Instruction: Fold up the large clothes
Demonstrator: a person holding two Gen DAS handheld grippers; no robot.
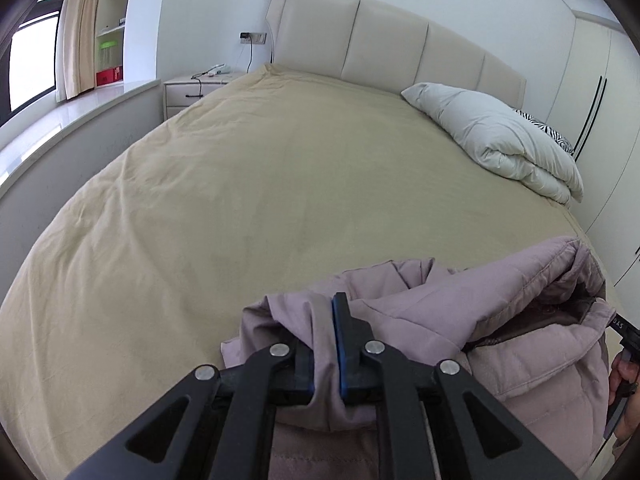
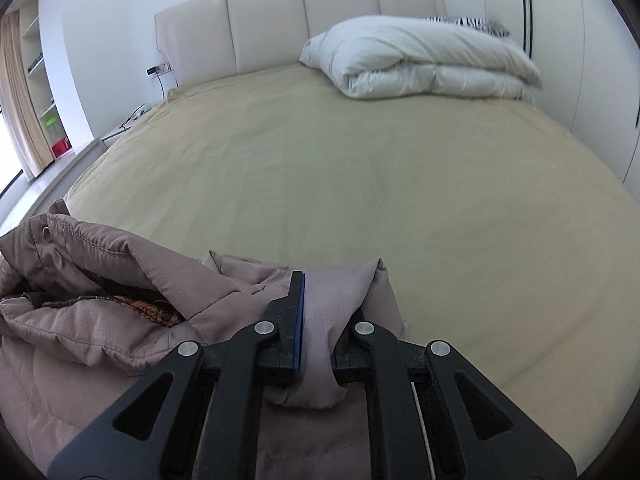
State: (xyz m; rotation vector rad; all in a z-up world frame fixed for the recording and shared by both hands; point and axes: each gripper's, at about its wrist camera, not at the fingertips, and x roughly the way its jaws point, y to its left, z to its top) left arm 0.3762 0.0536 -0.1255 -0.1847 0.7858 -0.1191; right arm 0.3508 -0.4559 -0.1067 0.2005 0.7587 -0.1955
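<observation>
A mauve padded jacket [image 1: 500, 320] hangs bunched between both grippers above the near end of the bed. My left gripper [image 1: 324, 320] is shut on a fold of its fabric, which is pinched between the blue-edged fingers [image 1: 340, 344]. In the right wrist view the same jacket [image 2: 100, 280] spreads to the left, its dark patterned lining showing. My right gripper [image 2: 324, 300] is shut on another fold of it; the right-hand finger is hidden under the cloth. A person's hand [image 1: 626, 376] with the other gripper shows at the left view's right edge.
The bed's tan sheet [image 1: 260, 184] stretches ahead to a beige padded headboard [image 1: 384, 40]. A folded white duvet [image 2: 420, 60] lies at the far right with a zebra-striped pillow [image 2: 468, 22] behind it. A nightstand [image 1: 196, 88] and window sill stand left, wardrobe doors right.
</observation>
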